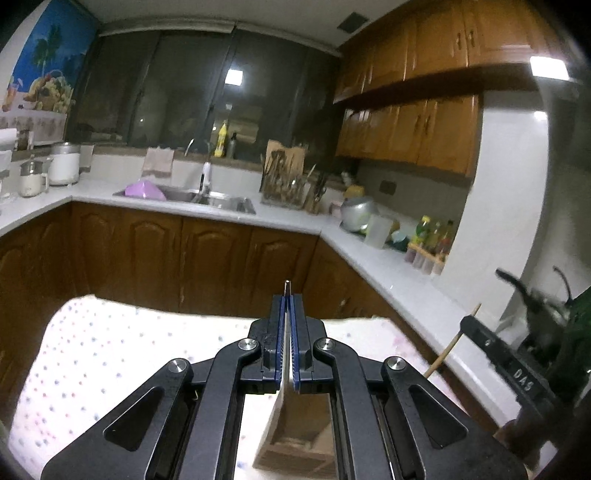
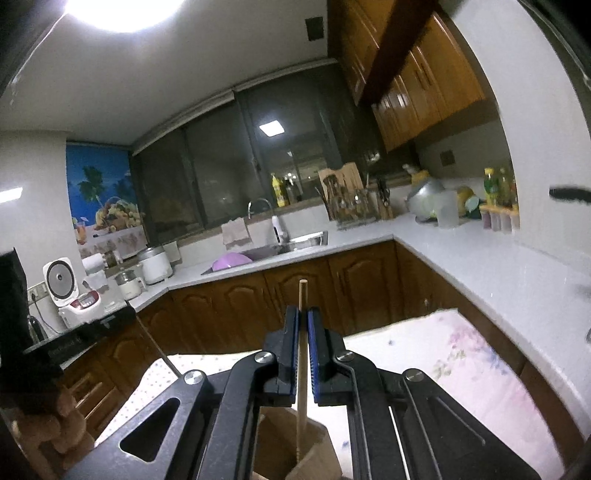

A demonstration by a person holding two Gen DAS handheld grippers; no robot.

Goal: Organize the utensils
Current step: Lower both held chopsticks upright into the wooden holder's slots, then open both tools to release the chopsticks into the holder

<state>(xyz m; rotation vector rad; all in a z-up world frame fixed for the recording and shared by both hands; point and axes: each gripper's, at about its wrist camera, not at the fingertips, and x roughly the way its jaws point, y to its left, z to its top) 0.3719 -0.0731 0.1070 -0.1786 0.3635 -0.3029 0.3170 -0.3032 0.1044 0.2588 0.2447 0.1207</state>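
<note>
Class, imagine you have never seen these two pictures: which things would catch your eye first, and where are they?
First, each black gripper in the foreground: the left gripper is shut on a thin metal utensil, and the right gripper is shut on a wooden chopstick. Under both stands a wooden box on a dotted cloth. Behind, the ceiling lamp glares over the kitchen.

A steel sink (image 1: 221,199) sits under the far dark window (image 1: 207,92), a purple bowl (image 1: 144,190) in it. White rice cooker (image 2: 72,291) far left; bottles (image 1: 434,232) right; dotted cloth (image 1: 110,354) near.
</note>
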